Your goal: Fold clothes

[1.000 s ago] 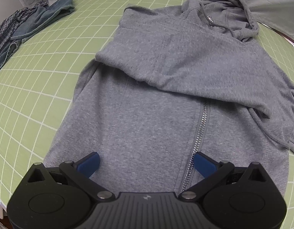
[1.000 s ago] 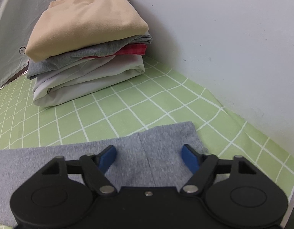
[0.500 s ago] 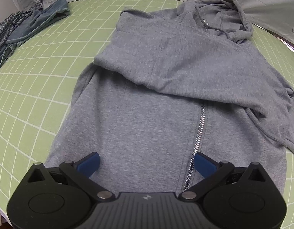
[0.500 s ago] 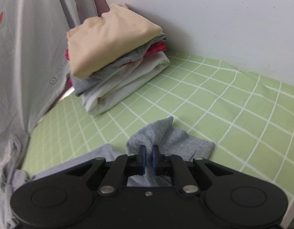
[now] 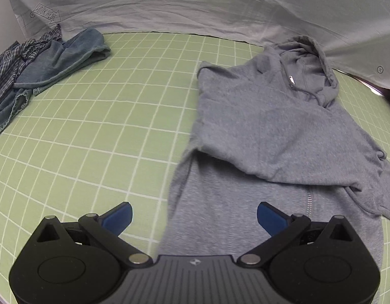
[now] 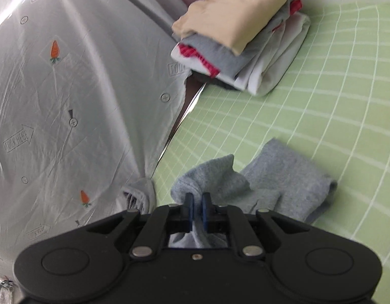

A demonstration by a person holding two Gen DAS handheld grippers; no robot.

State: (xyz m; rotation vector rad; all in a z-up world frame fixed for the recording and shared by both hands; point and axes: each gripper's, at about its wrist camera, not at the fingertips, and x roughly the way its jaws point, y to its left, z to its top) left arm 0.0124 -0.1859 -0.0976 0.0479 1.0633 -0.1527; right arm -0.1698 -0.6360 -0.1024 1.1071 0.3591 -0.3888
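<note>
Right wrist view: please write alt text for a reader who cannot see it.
The right gripper has its jaws shut on a bunched fold of the grey hoodie, lifted off the green checked table cover. Behind are a stack of folded clothes and a white sheet with carrot prints.

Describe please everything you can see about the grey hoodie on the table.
The grey hoodie is soft heathered knit with a hood, a metal zipper and a drawstring. It lies front up on the green checked mat, one sleeve folded across the chest. The other sleeve's cuff end is bunched, pinched by the shut right gripper. The open left gripper hovers over the hem.
</note>
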